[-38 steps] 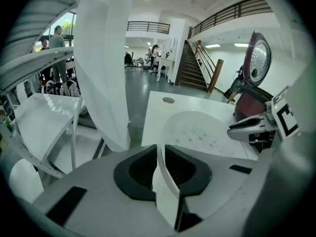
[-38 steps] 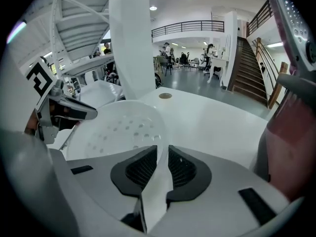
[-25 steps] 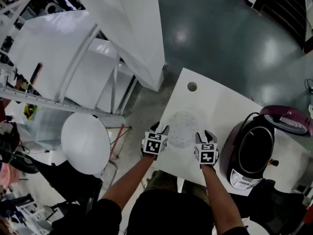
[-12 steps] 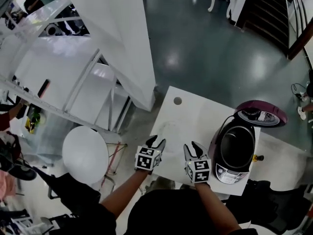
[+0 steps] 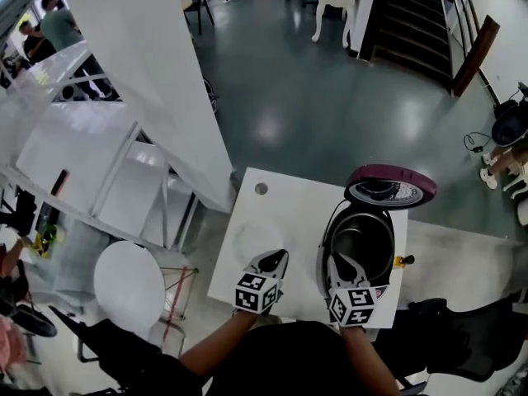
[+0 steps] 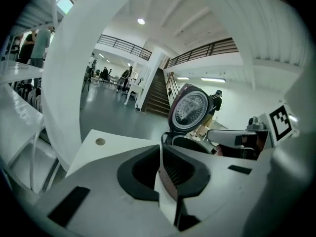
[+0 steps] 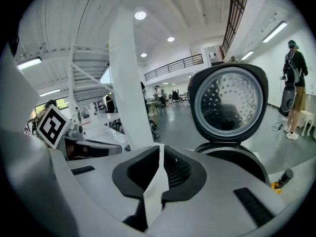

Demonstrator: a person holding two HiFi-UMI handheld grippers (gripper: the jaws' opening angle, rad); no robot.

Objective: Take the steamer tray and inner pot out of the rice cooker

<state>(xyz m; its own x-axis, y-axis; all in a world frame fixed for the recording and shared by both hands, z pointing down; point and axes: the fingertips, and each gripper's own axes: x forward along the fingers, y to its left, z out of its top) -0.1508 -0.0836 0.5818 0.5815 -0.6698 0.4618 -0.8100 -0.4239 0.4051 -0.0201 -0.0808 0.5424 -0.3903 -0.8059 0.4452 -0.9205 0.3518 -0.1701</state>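
Glossy dark floor surrounds a smooth white table with a small round hole near one corner. On it stands an open rice cooker: rounded, dark, its maroon-rimmed lid tipped up, the underside a perforated metal disc. The dark round inner pot sits inside the cooker, just ahead of the right gripper. The steamer tray, a pale, faintly dotted disc, lies flat on the table just ahead of the left gripper. Both grippers' jaws have just been closing and now meet, black pads together with nothing between them.
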